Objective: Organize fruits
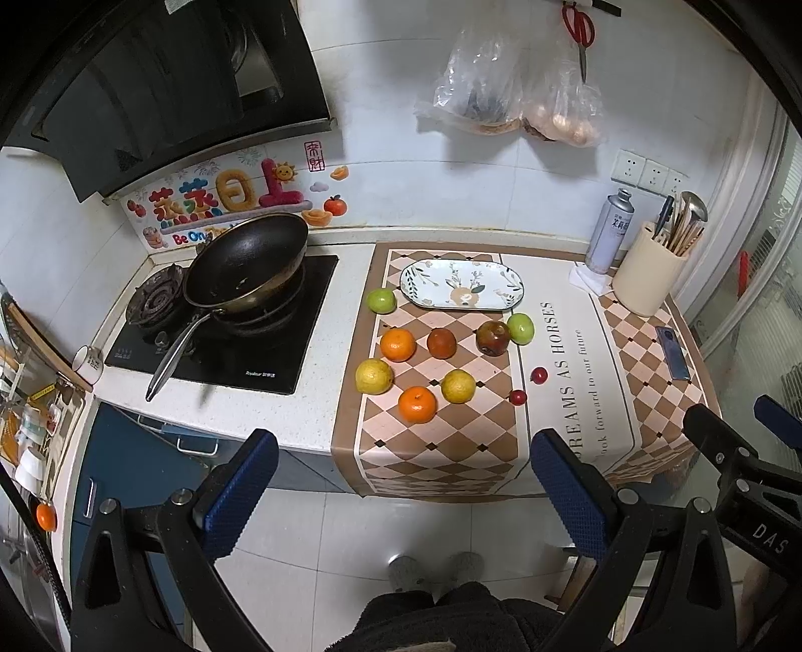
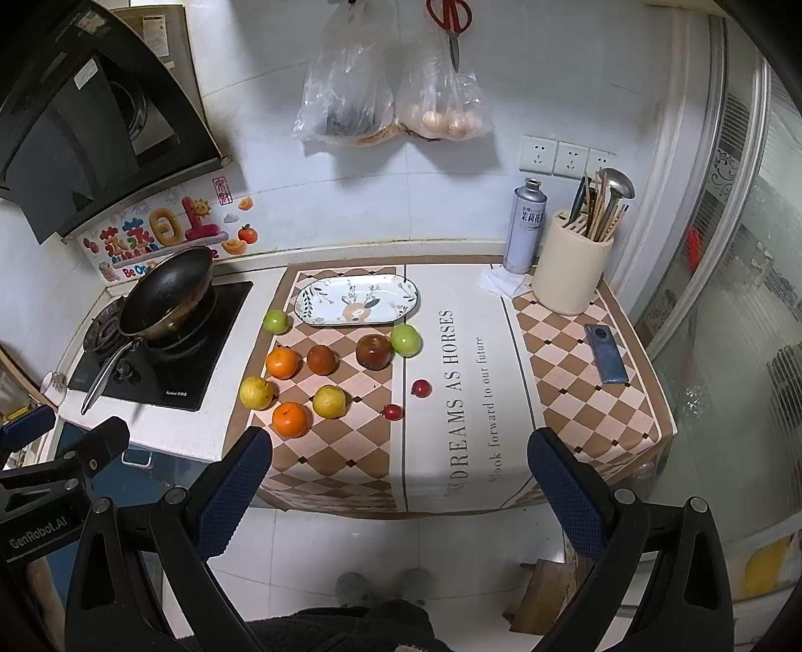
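Observation:
An empty oval patterned plate [image 1: 461, 284] [image 2: 356, 300] lies at the back of a checkered mat [image 1: 436, 441] [image 2: 331, 466]. In front of it lie loose fruits: two green ones [image 1: 381, 300] [image 1: 521, 328], two oranges [image 1: 398, 344] [image 1: 417, 404], two yellow ones [image 1: 373, 376] [image 1: 458, 386], two dark red-brown ones [image 1: 441, 343] [image 1: 493, 338] and two small red ones [image 1: 539, 375] [image 1: 518, 397]. My left gripper [image 1: 403, 489] is open and empty, held back above the floor before the counter edge. My right gripper [image 2: 401, 484] is also open and empty, at the same distance.
A stove with a black pan [image 1: 245, 261] [image 2: 168, 291] is left of the mat. A phone [image 2: 605, 352], a utensil holder [image 2: 571, 273] and a spray can [image 2: 525, 225] stand at the right. Plastic bags [image 2: 386, 95] and scissors [image 2: 451, 25] hang on the wall.

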Motion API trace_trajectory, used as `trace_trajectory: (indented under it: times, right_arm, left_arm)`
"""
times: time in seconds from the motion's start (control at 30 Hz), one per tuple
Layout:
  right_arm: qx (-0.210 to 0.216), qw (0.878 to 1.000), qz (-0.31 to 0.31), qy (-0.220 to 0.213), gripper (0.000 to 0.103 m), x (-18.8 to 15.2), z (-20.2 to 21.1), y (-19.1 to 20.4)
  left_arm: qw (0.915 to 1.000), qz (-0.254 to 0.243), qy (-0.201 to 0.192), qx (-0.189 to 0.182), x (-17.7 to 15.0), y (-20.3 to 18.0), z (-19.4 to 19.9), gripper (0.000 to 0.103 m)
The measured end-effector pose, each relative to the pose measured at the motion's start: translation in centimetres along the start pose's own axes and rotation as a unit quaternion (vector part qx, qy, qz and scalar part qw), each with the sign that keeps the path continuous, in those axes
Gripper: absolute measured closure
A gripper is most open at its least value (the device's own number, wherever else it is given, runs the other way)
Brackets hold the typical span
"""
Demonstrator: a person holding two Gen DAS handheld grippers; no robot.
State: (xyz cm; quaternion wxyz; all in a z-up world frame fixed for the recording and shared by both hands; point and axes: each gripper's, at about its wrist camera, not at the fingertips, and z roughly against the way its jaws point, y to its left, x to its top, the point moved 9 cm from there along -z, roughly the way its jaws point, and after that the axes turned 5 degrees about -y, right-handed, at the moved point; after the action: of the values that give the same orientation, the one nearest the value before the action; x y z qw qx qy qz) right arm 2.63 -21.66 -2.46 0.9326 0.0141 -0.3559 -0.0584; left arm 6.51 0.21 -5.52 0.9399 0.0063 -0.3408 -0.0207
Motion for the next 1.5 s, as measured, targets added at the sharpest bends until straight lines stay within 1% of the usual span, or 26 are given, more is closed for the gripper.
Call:
trace_trajectory:
  times: [0.33,1.03,1.27,1.33,1.4,1.43,1.5]
  right_arm:
    - [0.003,1.000,-0.002,-0.001,0.000,0.2,0.1,-0.1]
    - [0.004,1.000,-0.003,-0.003,0.000,0.2,0.1,-0.1]
    - [0.014,1.000,-0.013,0.000,0.000,0.9,-1.5,-0.7]
    - [0.031,0.999,-0.024,-0.004,0.000,1.1,-2.6,-0.8]
    - [0.046,0.999,-0.027,0.000,0.000,1.1,-4.2,-0.5]
    - [0.052,0.998,-0.028,0.005,0.000,0.9,-5.0,-1.0]
    - [0.084,0.995,-0.034,0.030,0.000,0.4,-7.8,-0.3]
  left_arm:
    - [1.0000,-0.001,-0.004,0.002,0.7,-0.3,0.1,0.000]
    - [1.0000,0.000,-0.006,0.001,0.1,-0.3,0.1,0.000]
    - [0.9999,0.008,-0.005,0.006,0.5,-1.1,-0.8,0.000]
    - [0.9996,0.017,-0.018,0.015,0.9,-1.0,-1.3,0.000]
    - [0.9986,0.028,-0.033,0.031,1.6,-0.4,-2.2,0.000]
    - [0.9980,0.032,-0.038,0.038,1.7,-0.1,-2.5,0.000]
    - [0.9956,0.036,-0.047,0.072,2.1,1.1,-4.2,0.000]
